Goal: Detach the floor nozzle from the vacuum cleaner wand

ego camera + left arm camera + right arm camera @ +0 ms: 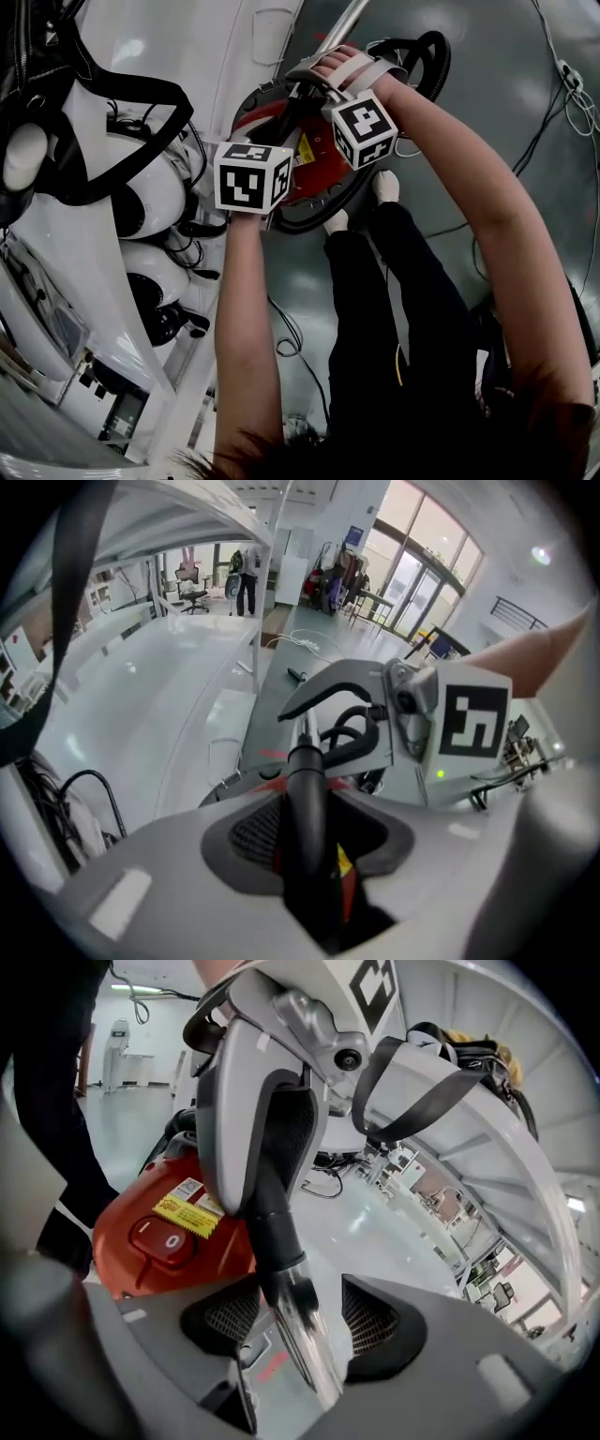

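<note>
Over the grey floor [487,84], the wand [305,799] is kept between both pairs of jaws, likely for steadying and pulling. The left hand-held gripper [314,841] is set close round it (not squeezing); the right hand-held gripper [300,1321] is spread wide. No floor nozzle is seen.

Looks like a robotics lab hall: glazed entrance doors [417,588], office chair [192,577], loose cables [548,112] across polished grey floor [506,56].
</note>
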Tool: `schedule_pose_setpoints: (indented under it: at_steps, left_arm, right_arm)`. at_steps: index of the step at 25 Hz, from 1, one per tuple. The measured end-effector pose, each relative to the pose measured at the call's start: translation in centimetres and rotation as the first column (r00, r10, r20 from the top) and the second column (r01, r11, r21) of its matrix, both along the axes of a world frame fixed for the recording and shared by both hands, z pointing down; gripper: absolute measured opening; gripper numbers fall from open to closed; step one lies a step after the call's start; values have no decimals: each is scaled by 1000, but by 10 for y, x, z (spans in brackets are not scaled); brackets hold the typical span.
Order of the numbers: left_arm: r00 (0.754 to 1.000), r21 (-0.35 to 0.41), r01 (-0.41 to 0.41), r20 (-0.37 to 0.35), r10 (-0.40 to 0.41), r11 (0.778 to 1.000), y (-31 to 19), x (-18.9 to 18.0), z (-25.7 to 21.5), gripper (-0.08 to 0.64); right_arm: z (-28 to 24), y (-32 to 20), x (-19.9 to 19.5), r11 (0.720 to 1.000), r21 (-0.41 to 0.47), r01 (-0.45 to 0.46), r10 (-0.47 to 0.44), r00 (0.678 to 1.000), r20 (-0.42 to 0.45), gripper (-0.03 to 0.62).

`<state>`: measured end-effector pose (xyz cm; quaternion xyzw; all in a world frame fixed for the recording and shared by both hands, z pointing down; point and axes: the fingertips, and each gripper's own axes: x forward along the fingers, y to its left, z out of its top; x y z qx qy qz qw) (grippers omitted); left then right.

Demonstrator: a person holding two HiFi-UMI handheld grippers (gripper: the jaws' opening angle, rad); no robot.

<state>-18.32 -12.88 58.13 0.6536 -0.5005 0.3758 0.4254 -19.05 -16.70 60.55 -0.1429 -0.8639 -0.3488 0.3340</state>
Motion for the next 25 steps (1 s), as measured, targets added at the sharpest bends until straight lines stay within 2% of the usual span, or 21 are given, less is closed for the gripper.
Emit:
schedule_pose_setpoints:
  at_steps: [4, 7, 11, 14, 17, 21, 25]
  left_arm:
    - [1000, 19, 9, 19, -9, 1000, 6, 6, 0, 153]
    - [1000, -7, -3, 20, 3, 1000, 9, 11, -9, 153]
    - [999, -7, -20, 31, 20, 1000, 9, 19, -34, 153]
    - [1000, 4, -5, 6, 5, 1000, 15, 26, -53, 153]
    - [997, 32, 39, -69, -36, 999, 21, 36, -66, 155]
    - [980, -34, 70, -182, -75, 997, 27, 51, -66, 158]
    - [983, -98, 0, -183, -18, 995, 27, 66, -58, 153]
  right_arm:
    - [3, 9, 8, 998, 49, 43, -44, 999, 23, 199]
    - [0, 10, 9, 992, 109, 63, -70, 996, 56, 199]
    - [-20, 8, 12, 976, 210, 56, -91, 982, 163, 172]
    - [-36, 16, 18, 981, 178, 74, -106, 979, 176, 169]
    - [-48, 22, 26, 985, 152, 81, -103, 985, 142, 170]
    - [-51, 26, 39, 989, 129, 78, -92, 990, 108, 173]
    - [-57, 21, 46, 989, 141, 42, -58, 992, 110, 173]
